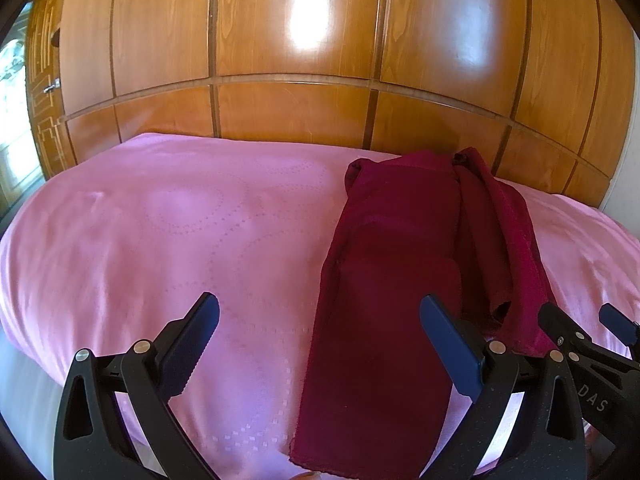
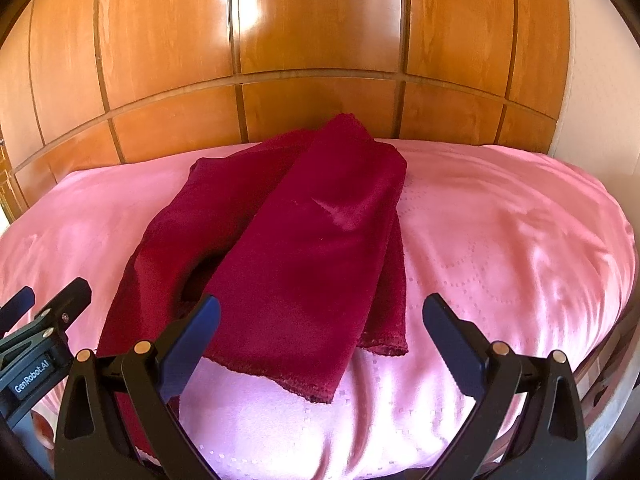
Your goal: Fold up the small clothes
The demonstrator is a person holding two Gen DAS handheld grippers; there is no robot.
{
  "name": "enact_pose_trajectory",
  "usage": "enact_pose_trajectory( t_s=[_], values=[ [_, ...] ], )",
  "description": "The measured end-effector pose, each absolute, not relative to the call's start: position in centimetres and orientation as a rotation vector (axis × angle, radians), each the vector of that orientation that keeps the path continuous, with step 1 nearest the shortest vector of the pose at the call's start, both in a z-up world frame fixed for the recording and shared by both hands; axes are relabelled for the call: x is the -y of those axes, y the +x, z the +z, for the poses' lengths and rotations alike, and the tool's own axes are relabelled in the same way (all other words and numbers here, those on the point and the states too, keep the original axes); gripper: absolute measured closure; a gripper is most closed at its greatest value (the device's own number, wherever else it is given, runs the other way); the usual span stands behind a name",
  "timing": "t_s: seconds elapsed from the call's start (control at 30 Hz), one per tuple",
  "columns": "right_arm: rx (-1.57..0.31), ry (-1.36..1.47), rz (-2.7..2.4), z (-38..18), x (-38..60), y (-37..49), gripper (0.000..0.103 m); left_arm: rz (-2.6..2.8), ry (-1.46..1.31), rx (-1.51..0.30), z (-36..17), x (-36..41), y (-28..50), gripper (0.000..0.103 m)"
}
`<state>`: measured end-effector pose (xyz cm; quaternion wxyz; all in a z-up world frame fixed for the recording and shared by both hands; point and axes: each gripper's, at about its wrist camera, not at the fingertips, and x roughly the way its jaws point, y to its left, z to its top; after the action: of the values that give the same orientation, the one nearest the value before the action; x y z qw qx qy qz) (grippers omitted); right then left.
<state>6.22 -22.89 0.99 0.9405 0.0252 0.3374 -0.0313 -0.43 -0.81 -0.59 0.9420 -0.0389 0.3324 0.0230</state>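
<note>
Right wrist view: both our grippers, left (image 1: 320, 340) and right (image 2: 320, 340), spread wide, empty. Risk: loose top flap of red cloth (image 2: 304, 248) slides on slick pink bedspread (image 2: 500, 248), skewing our fold.

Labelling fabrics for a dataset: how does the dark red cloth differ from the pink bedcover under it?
The cloth is deep red and plain; the bedcover is pale pink with dotted circle patterns. The cloth is folded into overlapping layers with a raw, frayed near edge; the bedcover is spread in one layer. The cloth looks matte, the bedcover has a sheen. The cloth covers only part of the bedcover. Neither is gripped: both grippers, left and right, are open.
</note>
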Motion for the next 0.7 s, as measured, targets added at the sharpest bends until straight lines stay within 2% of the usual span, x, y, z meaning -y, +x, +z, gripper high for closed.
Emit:
enact_pose_trajectory(
  t_s=[0.7],
  values=[
    [-0.704, 0.026, -0.059, 0.34, 22.83, 6.15, 0.002, -0.023, -0.052, -0.702, -1.45, 0.59, -0.63, 0.003]
  ],
)
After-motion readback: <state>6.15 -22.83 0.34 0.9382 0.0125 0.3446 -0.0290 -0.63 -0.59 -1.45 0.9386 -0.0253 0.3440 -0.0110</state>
